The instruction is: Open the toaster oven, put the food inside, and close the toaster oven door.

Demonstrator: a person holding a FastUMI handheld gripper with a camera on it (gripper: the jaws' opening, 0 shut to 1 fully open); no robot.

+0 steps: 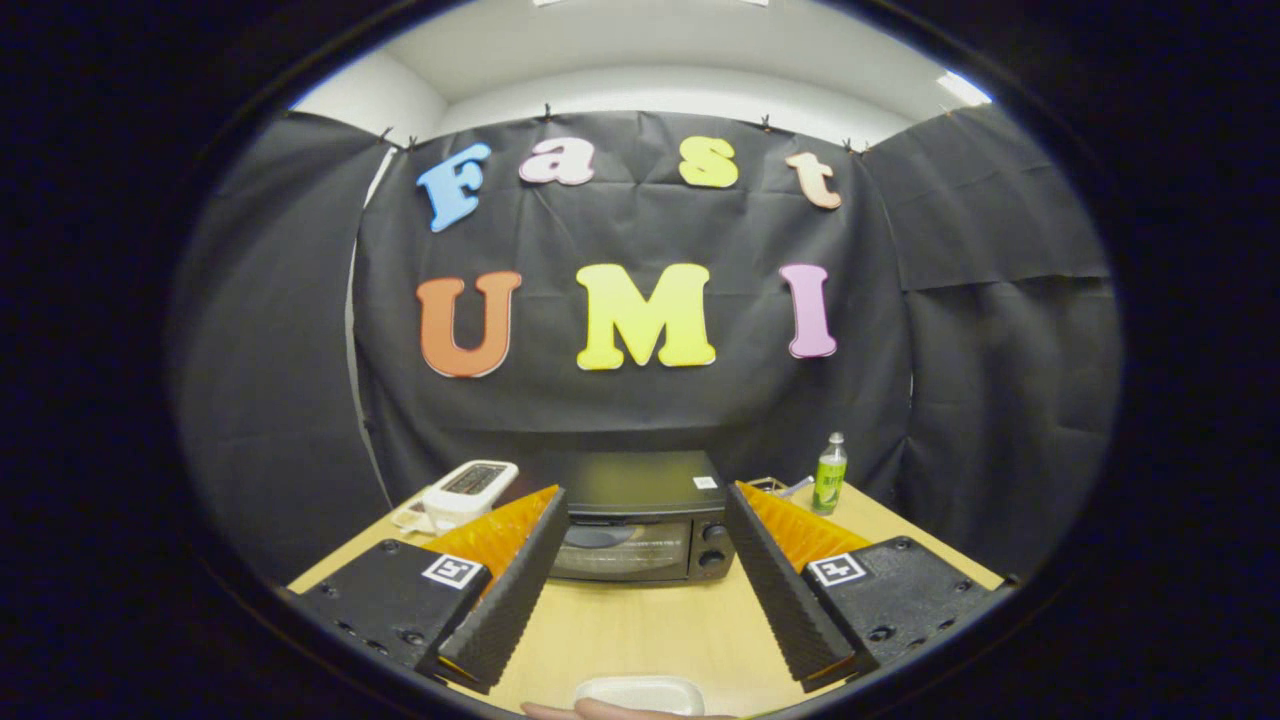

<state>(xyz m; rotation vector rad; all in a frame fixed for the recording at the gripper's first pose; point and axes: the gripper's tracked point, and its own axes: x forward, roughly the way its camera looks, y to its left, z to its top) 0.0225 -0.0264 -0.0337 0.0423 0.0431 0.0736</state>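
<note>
A black toaster oven [640,515] stands on the wooden table [650,625] beyond my fingers, its glass door shut and two knobs [713,545] on its right side. My gripper [645,495] is open and holds nothing; the oven shows in the wide gap between the two fingers. Close under the gripper, at the table's near edge, lies a white dish [640,693] with a person's hand [600,711] touching its near rim. What lies in the dish is hidden from me.
A white device [465,490] sits left of the oven on the table. A green bottle [829,475] stands to the oven's right, with small items [775,486] beside it. Bare tabletop lies between the dish and the oven.
</note>
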